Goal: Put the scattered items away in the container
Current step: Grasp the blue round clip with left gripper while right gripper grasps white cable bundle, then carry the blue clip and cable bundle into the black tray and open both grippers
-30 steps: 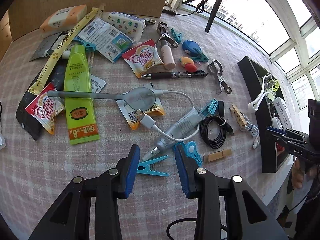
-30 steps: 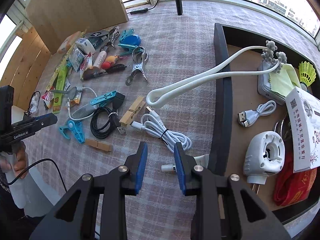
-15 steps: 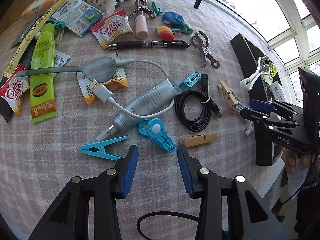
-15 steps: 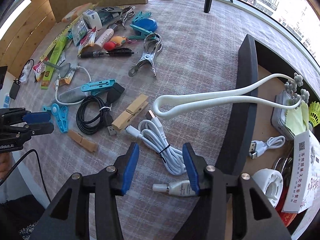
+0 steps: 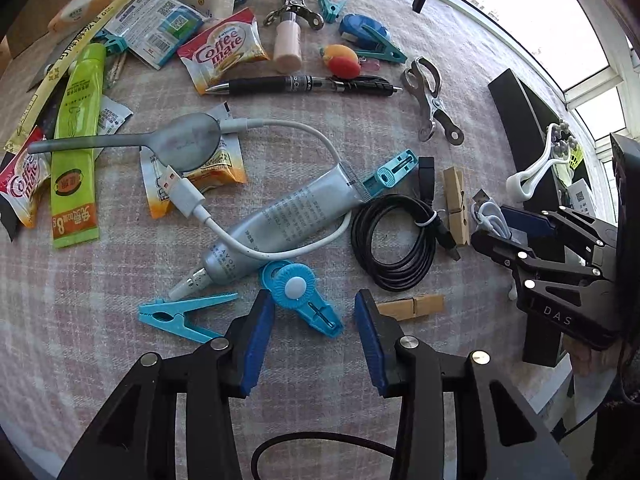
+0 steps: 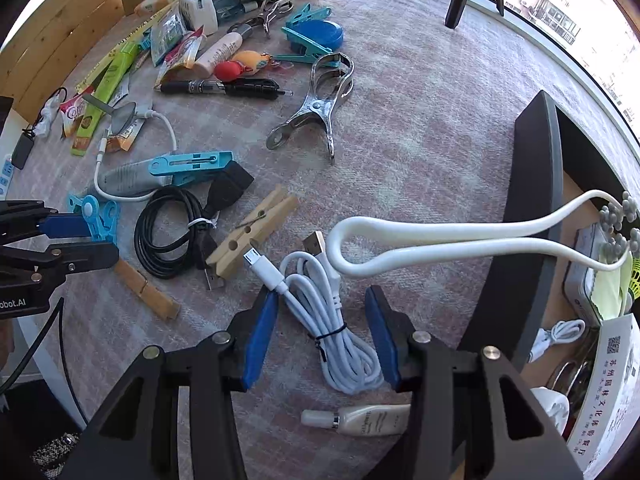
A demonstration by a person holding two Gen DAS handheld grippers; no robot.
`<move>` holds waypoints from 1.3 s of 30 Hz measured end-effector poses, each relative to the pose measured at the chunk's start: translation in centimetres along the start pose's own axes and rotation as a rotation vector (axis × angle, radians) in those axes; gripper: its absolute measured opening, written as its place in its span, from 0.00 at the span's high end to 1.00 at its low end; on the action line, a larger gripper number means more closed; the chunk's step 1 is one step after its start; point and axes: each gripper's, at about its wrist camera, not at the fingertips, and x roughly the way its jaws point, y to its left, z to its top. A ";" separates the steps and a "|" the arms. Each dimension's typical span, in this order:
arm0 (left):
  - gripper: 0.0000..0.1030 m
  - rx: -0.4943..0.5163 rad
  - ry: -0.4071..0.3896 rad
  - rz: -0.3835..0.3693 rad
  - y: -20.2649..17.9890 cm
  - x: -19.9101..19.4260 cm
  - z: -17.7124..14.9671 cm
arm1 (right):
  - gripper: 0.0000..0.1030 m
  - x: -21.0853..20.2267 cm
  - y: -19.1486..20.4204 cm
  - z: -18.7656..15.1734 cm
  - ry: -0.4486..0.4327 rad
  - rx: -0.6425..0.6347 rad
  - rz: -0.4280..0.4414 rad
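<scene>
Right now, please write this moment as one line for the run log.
left tool: closing, over blue clip, no grip | right tool: open, white cable bundle between pads | container: partly filled

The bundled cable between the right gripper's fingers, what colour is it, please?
White, tied with a thin black band; the bundled cable shows best in the right wrist view.

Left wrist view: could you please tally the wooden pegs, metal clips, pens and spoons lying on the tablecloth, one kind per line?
Wooden pegs: 2
Metal clips: 2
Pens: 1
Spoons: 1
Total: 6
</scene>
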 end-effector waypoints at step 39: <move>0.88 0.333 -0.074 -0.277 -20.2 -4.6 -1.3 | 0.75 -15.0 -12.7 -13.6 -0.382 0.589 -0.064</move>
